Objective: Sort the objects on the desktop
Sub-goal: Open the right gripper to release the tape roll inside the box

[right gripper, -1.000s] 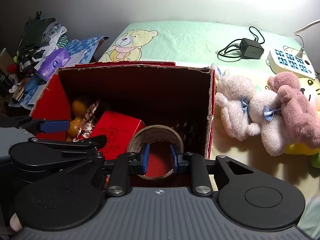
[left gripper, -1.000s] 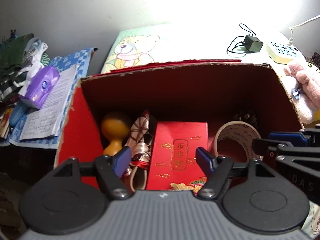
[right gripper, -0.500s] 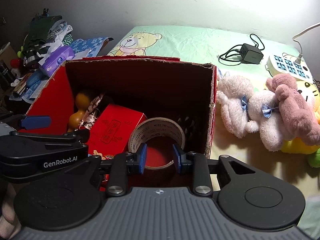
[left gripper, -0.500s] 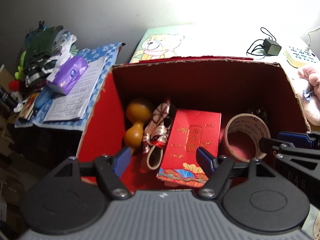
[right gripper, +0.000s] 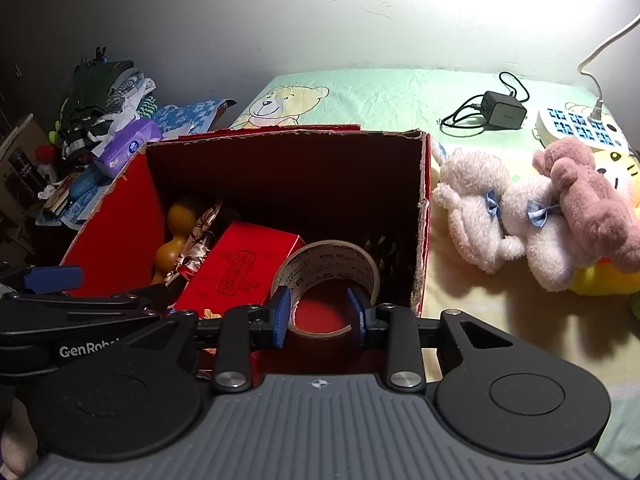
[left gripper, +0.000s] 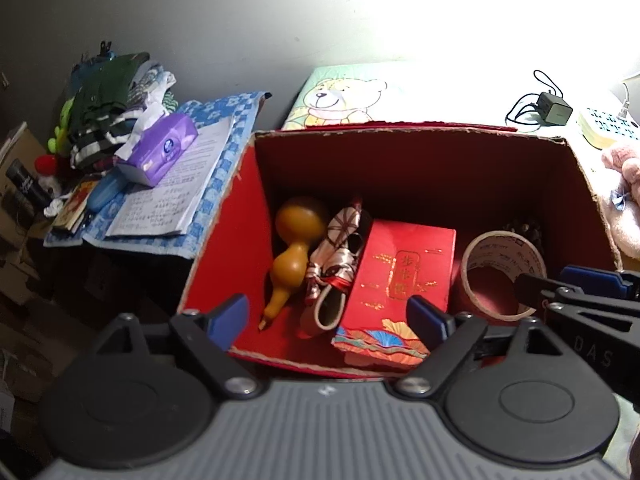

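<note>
A red cardboard box (left gripper: 224,240) (right gripper: 116,220) stands open on the bed. Inside lie an orange gourd (left gripper: 296,240) (right gripper: 176,236), a patterned satin pouch (left gripper: 336,256), a red gift box (left gripper: 400,284) (right gripper: 244,268), a tape roll (left gripper: 502,276) (right gripper: 326,268) and a pine cone (right gripper: 384,244). My left gripper (left gripper: 328,318) is open and empty above the box's near edge. My right gripper (right gripper: 319,316) is open and empty above the tape roll, its fingers (right gripper: 280,312) apart from it.
Plush toys (right gripper: 532,208) lie on the bedsheet right of the box. A charger (right gripper: 502,110) and a power strip (right gripper: 580,130) sit behind them. At the left are a tissue pack (left gripper: 160,148), a notebook (left gripper: 172,192) and piled clothes (left gripper: 108,108).
Both grippers have pulled up and back from the box, so more of it shows. My right gripper has opened wider. The tape roll stays in the box.
</note>
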Motion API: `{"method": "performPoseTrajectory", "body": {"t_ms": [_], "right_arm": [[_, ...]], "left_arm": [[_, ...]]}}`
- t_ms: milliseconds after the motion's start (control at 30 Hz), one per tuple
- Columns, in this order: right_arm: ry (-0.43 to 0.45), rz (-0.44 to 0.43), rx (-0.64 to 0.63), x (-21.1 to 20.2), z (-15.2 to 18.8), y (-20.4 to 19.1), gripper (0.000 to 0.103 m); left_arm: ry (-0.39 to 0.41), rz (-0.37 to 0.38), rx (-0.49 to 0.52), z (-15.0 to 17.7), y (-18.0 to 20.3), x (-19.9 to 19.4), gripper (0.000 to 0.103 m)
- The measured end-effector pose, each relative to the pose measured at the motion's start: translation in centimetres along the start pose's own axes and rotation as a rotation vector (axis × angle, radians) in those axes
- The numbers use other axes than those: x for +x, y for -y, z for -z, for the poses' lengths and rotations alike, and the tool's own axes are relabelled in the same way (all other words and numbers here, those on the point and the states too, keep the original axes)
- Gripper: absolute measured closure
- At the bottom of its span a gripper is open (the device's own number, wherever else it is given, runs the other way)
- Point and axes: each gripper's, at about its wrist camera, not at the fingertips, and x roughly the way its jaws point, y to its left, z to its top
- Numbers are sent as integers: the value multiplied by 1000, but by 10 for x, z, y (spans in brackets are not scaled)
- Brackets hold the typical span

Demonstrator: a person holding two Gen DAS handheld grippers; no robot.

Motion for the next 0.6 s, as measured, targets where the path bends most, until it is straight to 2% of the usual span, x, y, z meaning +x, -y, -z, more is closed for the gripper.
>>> {"method": "performPoseTrajectory", "body": {"t_ms": [200,333,600], "right_arm": [[-6,63,61,5,-3,-13,47],[-13,97,143,10,-6,-18,46],[21,217,193,14,-5,-28,48]], "left_arm": [[-9,48,44,-9,-19,14,12],[-18,82,72,-14,-30,26,12],[-25,164,141,-22,-34,41,5]]}}
